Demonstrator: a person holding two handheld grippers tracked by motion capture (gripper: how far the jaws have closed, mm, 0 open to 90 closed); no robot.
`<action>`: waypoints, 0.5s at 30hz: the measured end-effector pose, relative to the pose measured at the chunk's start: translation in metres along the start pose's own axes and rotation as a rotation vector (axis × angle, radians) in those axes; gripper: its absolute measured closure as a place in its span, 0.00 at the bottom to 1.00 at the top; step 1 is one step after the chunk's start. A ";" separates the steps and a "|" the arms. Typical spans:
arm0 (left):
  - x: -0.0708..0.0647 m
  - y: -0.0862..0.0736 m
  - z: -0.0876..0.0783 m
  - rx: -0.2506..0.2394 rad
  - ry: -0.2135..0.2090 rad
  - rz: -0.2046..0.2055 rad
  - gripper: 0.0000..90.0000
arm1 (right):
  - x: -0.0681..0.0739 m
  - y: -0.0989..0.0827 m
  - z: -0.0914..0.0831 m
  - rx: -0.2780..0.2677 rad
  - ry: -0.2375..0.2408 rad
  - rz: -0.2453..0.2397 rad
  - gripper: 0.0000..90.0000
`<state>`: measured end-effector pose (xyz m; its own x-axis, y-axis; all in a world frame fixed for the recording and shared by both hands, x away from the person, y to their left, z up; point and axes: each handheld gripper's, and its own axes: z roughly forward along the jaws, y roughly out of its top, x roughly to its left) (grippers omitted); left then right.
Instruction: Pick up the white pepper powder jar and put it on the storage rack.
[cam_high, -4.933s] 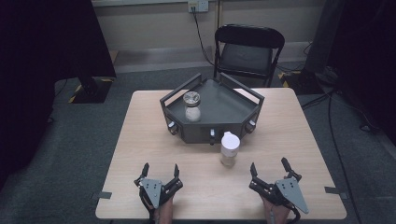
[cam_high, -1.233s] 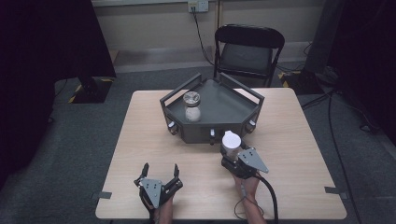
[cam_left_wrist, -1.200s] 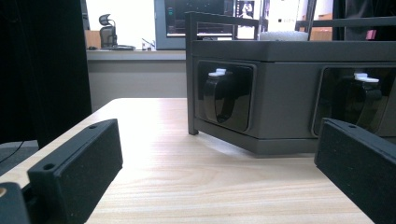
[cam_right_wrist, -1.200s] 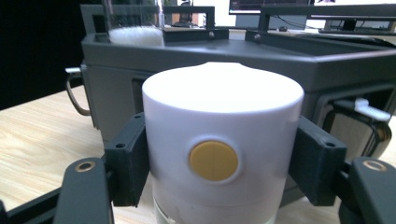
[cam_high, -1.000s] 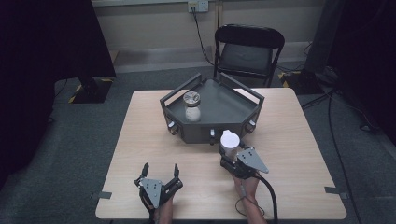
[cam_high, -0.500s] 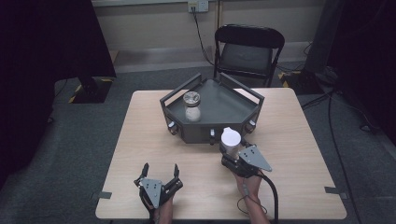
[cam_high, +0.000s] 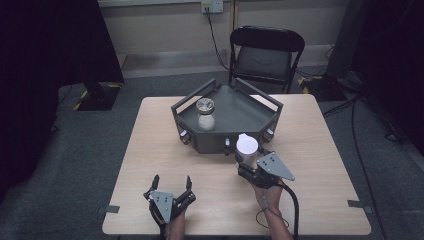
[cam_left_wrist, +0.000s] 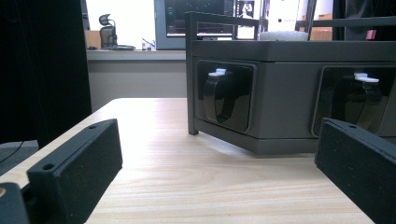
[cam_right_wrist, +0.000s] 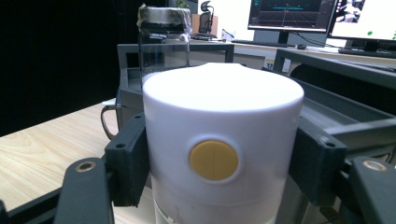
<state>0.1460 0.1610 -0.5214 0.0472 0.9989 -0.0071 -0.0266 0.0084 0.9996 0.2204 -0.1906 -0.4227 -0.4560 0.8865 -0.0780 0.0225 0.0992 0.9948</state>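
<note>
So I've got the white-capped jar (cam_high: 247, 150) pinched in my right gripper (cam_high: 248, 163), pads pressed on either side just under the cap, which has a little yellow dot on the front (cam_right_wrist: 213, 160). In the high view it sits just in front of the near wall of the dark grey tray (cam_high: 227, 142) in the middle of the table (cam_high: 150, 150), and I'd say it's lifted off the wood rather than resting on it, though I can't see its base.

My left gripper (cam_high: 170, 188) is parked near my edge of the table, jaws spread wide with nothing between them, just staring at the tray's side wall.

Step in hand, as I read it: carrying this jar up and over into the tray. There's already a glass jar with a metal lid (cam_high: 205, 113) standing in the back left part of it.

Next move needs enough height to clear the front rim and the rail above it, then a spot well apart from the glass jar so I don't knock it. Keep it upright, set it flat, then let go.
</note>
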 end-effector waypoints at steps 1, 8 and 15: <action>0.000 0.000 0.000 0.000 0.000 0.000 0.00 | -0.001 0.001 0.000 -0.001 0.003 -0.001 0.34; 0.000 0.000 0.000 0.000 0.000 0.000 0.00 | -0.005 0.013 0.000 -0.015 0.023 -0.003 0.34; 0.000 0.000 0.000 0.000 0.000 0.000 0.00 | -0.016 0.026 0.001 -0.014 0.059 0.017 0.34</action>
<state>0.1459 0.1611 -0.5214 0.0475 0.9988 -0.0070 -0.0263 0.0083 0.9996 0.2288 -0.2018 -0.3957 -0.5071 0.8600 -0.0572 0.0185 0.0772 0.9968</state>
